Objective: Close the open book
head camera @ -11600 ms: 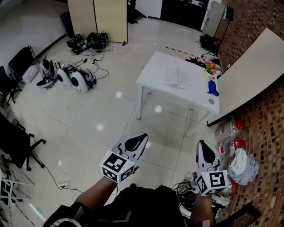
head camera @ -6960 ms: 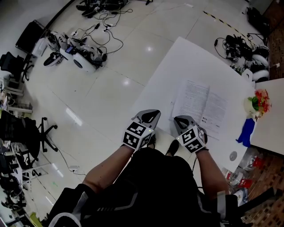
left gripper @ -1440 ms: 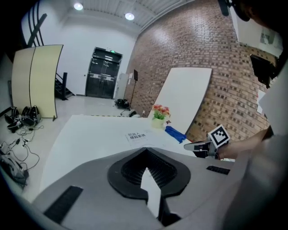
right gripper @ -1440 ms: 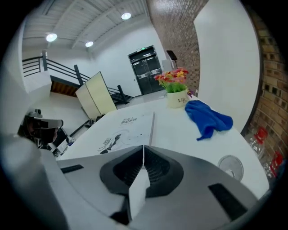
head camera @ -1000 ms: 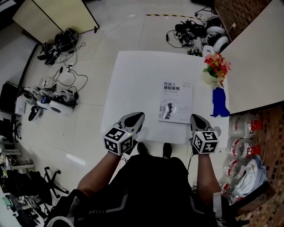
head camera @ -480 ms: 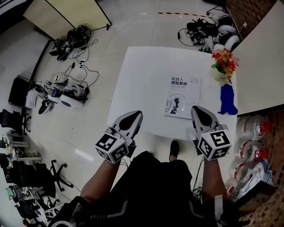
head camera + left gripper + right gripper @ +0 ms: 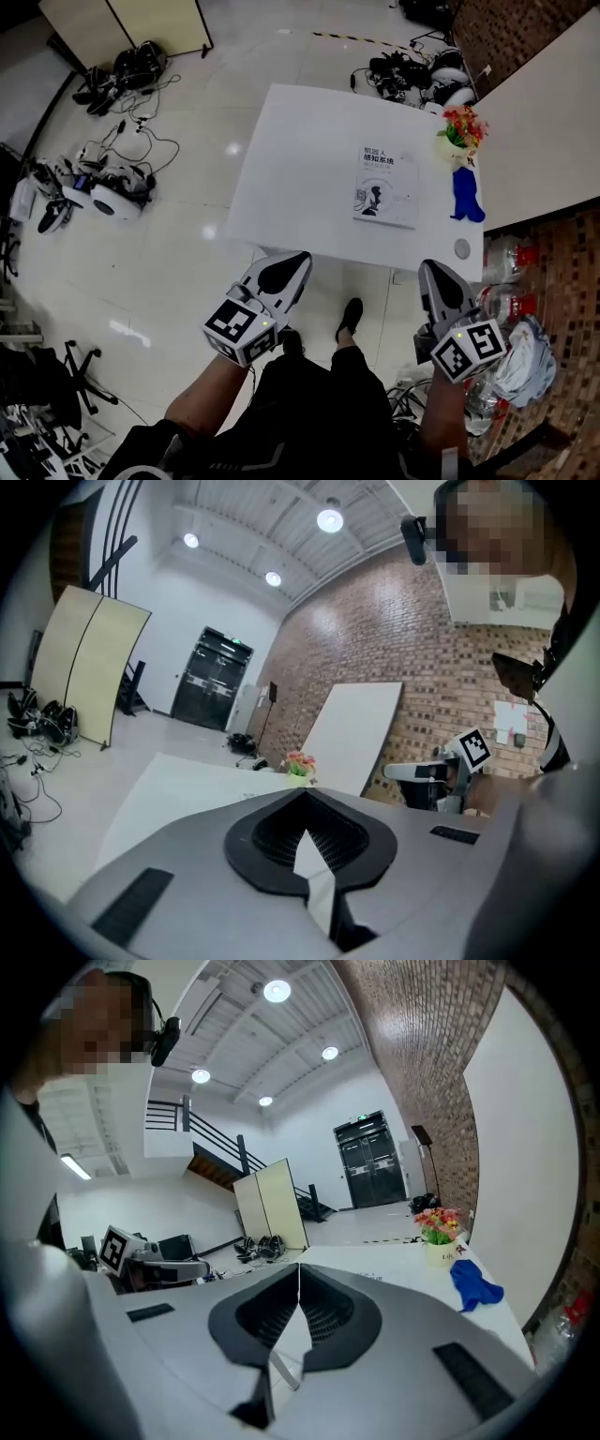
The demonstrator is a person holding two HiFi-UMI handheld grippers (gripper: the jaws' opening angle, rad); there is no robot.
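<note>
Overhead, the head view lays out the whole scene: the book (image 7: 386, 186) lies closed, cover up, flat on the white table (image 7: 281, 169), toward its right side, well apart from both grippers. Near it by the far right corner stand a pot of flowers (image 7: 459, 129) and a crumpled blue cloth (image 7: 466, 197). The left gripper (image 7: 298, 259) and right gripper (image 7: 435, 272) hang off the table's near edge, over the tiled floor (image 7: 159, 253), with the person's shoe (image 7: 349, 315) between them. Only this view shows the book's cover and the cables and gear scattered on the floor at left (image 7: 103, 192). The jaws themselves read best from the two gripper views. In the left gripper view the left gripper (image 7: 305, 795) has its jaws pressed together with nothing between them, and beyond them sit the flowers (image 7: 300, 762), a brick wall (image 7: 375, 658) and the other gripper at right. In the right gripper view the right gripper (image 7: 298, 1274) likewise has its jaws together and empty, with the flowers (image 7: 435, 1222), the blue cloth (image 7: 475, 1284) and a cream folding screen (image 7: 272, 1206) behind.
</note>
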